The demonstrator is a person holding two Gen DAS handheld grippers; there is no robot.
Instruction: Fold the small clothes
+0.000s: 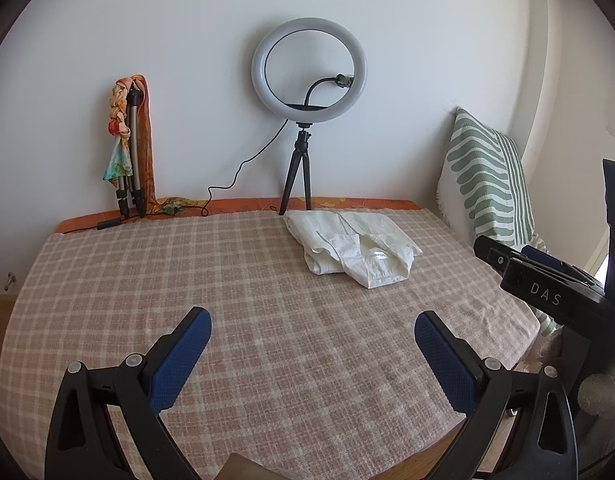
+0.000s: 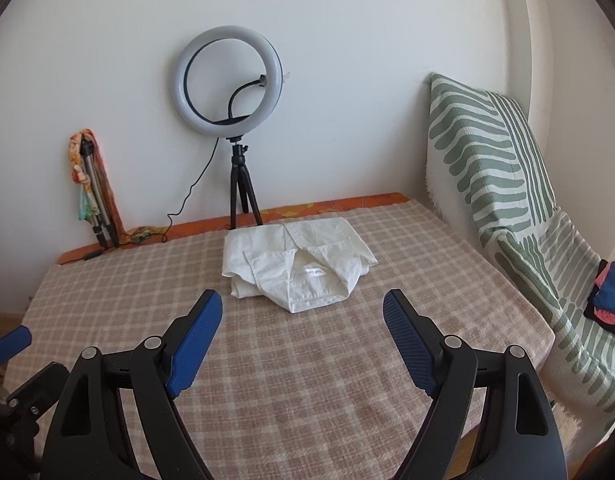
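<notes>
A white shirt (image 1: 353, 246) lies folded in a loose bundle, collar up, at the far middle of the checked table cover (image 1: 187, 280). It also shows in the right wrist view (image 2: 297, 266). My left gripper (image 1: 312, 322) is open and empty, held above the near part of the table, well short of the shirt. My right gripper (image 2: 302, 306) is open and empty, close in front of the shirt's near edge. The right gripper's body (image 1: 547, 292) shows at the right of the left wrist view.
A ring light on a small tripod (image 1: 307, 76) stands behind the shirt, its cable trailing left. A folded tripod with a colourful scarf (image 1: 127, 148) leans on the wall. A green striped cushion (image 2: 487, 168) and throw lie right, with dark and pink clothes (image 2: 609, 300).
</notes>
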